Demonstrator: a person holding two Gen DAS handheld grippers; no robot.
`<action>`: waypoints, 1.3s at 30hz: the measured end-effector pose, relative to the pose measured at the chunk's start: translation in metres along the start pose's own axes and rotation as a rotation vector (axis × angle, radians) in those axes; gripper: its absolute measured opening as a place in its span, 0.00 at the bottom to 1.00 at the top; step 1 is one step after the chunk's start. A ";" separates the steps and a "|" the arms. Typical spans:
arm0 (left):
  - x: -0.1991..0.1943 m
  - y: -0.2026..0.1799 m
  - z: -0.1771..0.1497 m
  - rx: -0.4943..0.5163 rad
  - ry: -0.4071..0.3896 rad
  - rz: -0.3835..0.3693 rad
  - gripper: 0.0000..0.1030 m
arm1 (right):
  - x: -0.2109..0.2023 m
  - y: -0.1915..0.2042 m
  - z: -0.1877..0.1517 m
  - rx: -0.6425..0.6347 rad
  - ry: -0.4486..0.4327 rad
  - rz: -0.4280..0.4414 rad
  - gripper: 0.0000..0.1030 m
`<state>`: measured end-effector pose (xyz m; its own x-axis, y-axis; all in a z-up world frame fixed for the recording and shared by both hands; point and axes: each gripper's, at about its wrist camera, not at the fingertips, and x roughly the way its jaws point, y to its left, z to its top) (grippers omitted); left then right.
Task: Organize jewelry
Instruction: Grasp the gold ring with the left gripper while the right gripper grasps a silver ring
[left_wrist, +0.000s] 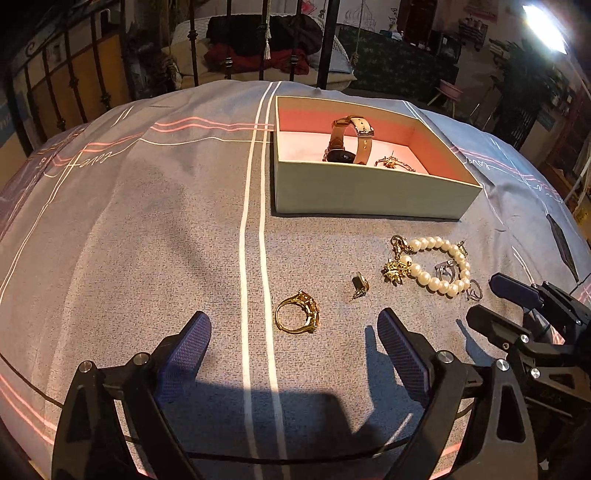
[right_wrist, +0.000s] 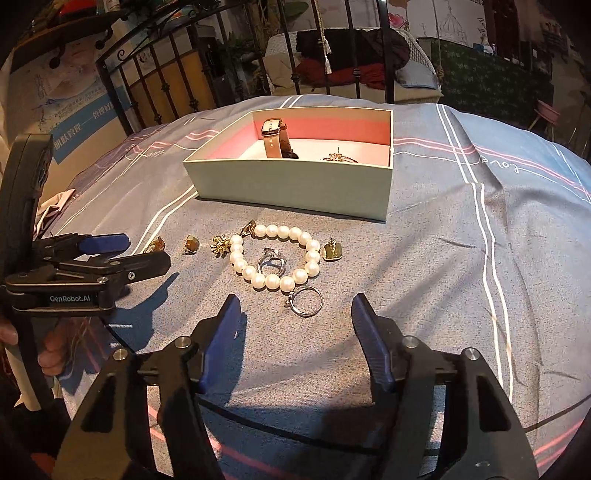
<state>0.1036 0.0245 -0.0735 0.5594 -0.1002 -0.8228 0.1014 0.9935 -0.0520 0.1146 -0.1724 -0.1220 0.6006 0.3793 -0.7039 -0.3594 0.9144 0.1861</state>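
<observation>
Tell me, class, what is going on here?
A person holds a claw in each hand over a bedspread, sorting jewelry into an open box. A watch already lies inside. The left claw, open, frames a gold ring; the right claw, open, nears a silver ring beside the pearl bracelet.

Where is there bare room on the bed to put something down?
The bedspread left of the box and the gold ring is bare, as is the stretch right of the box in the right wrist view. It is crowded around the pearl bracelet.
</observation>
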 end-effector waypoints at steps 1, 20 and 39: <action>0.001 -0.001 0.000 0.014 -0.003 0.007 0.86 | 0.000 0.000 0.000 -0.005 0.002 -0.004 0.61; -0.002 -0.009 0.001 0.055 -0.056 -0.006 0.22 | 0.011 0.006 0.007 -0.065 0.049 -0.011 0.43; -0.013 -0.032 0.022 0.064 -0.088 -0.083 0.23 | -0.004 0.006 0.019 -0.071 -0.007 0.008 0.23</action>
<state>0.1112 -0.0068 -0.0482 0.6165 -0.1889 -0.7643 0.2009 0.9764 -0.0793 0.1238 -0.1661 -0.1058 0.6027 0.3877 -0.6975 -0.4137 0.8992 0.1424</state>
